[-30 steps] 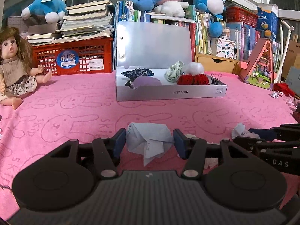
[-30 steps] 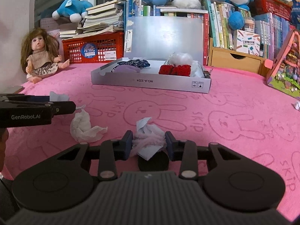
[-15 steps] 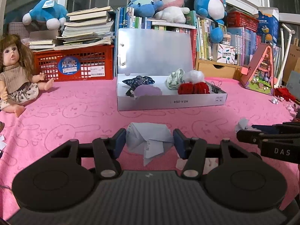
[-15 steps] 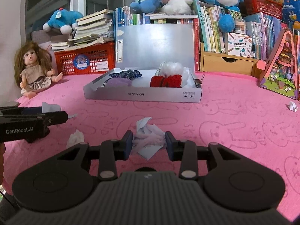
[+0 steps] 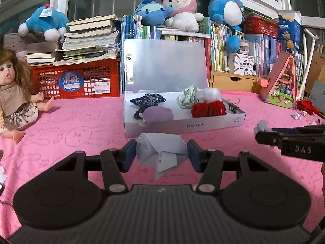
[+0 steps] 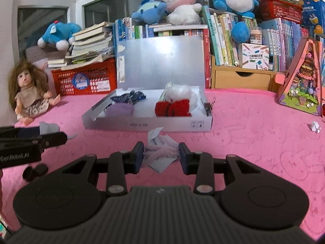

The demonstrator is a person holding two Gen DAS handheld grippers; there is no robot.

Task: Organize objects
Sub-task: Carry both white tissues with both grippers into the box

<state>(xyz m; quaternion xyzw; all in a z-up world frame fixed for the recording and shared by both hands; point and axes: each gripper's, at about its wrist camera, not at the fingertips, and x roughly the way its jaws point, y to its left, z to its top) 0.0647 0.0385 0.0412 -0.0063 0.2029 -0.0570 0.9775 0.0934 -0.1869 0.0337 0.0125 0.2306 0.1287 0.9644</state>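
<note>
My left gripper (image 5: 161,153) is shut on a folded white paper piece (image 5: 160,152), held above the pink cloth. My right gripper (image 6: 161,155) is shut on a crumpled pinkish-white paper wad (image 6: 161,152). Ahead of both stands an open white box (image 5: 182,125) (image 6: 146,124) with its lid up. Inside lie a dark blue patterned cloth (image 5: 147,100), a lilac pom (image 5: 157,114), red yarn (image 5: 209,108), a white fluffy ball (image 5: 209,94) and a green-white cloth (image 5: 189,96). The right gripper's side shows in the left wrist view at the right edge (image 5: 292,143); the left gripper's side appears at the left (image 6: 30,144).
A doll (image 5: 14,93) sits at the left. A red crate (image 5: 77,80) with stacked books, a row of books, plush toys and a wooden drawer (image 5: 233,82) line the back. A pink toy house (image 5: 282,85) stands right. Paper scraps (image 6: 314,126) and black round pieces (image 6: 34,171) lie on the cloth.
Both grippers have risen with their paper pieces still held. The box looks lower and nearer in both views. The white wad seen on the cloth in the right wrist view has dropped out of sight.
</note>
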